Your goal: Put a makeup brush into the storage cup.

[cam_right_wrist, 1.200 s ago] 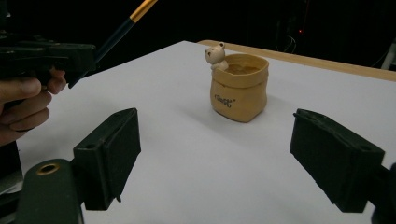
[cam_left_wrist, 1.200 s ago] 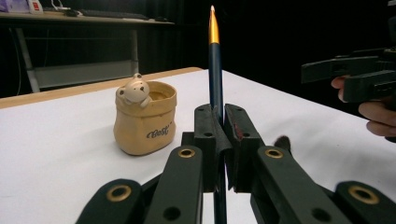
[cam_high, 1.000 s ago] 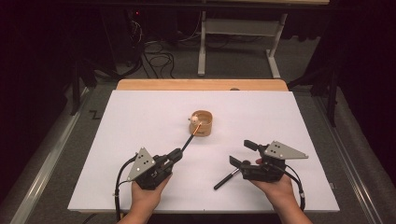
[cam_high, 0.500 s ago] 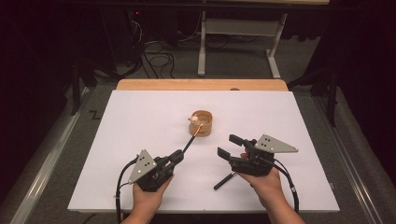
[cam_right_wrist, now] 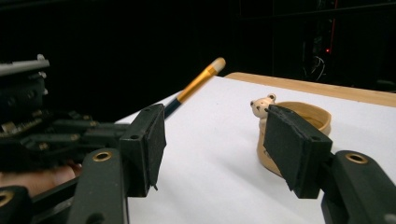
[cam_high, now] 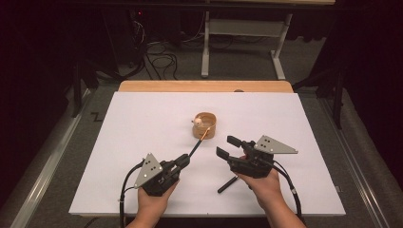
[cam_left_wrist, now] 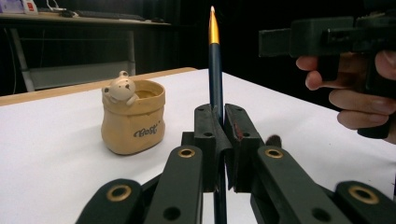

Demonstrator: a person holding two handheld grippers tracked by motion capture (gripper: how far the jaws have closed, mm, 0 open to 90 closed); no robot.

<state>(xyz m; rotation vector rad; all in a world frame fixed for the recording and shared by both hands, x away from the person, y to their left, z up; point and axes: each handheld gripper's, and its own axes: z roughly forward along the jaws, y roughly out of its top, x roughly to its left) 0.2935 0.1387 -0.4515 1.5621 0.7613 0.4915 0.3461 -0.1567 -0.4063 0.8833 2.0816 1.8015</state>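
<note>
My left gripper [cam_high: 183,162] [cam_left_wrist: 220,113] is shut on a dark-handled brush [cam_high: 196,147] [cam_left_wrist: 215,70] with a gold ferrule. The brush's pale tip points up toward a tan bear cup [cam_high: 205,124] [cam_left_wrist: 133,119] in the middle of the white table. My right gripper [cam_high: 226,146] [cam_right_wrist: 217,137] hovers just right of the brush, level with it. Its jaws are open with nothing between them and have just been closing. In the right gripper view the brush [cam_right_wrist: 196,84] slants up at the left and the cup [cam_right_wrist: 321,117] stands behind the right jaw.
A black pen [cam_high: 227,184] lies on the white tabletop [cam_high: 142,123] under my right hand. A wooden strip [cam_high: 204,86] runs along the far edge. Past it are a metal stand [cam_high: 242,42] and cables on the dark floor.
My right gripper has moved left, away from the black pen and toward the brush, and its jaws have narrowed. The left gripper and brush have stayed in place.
</note>
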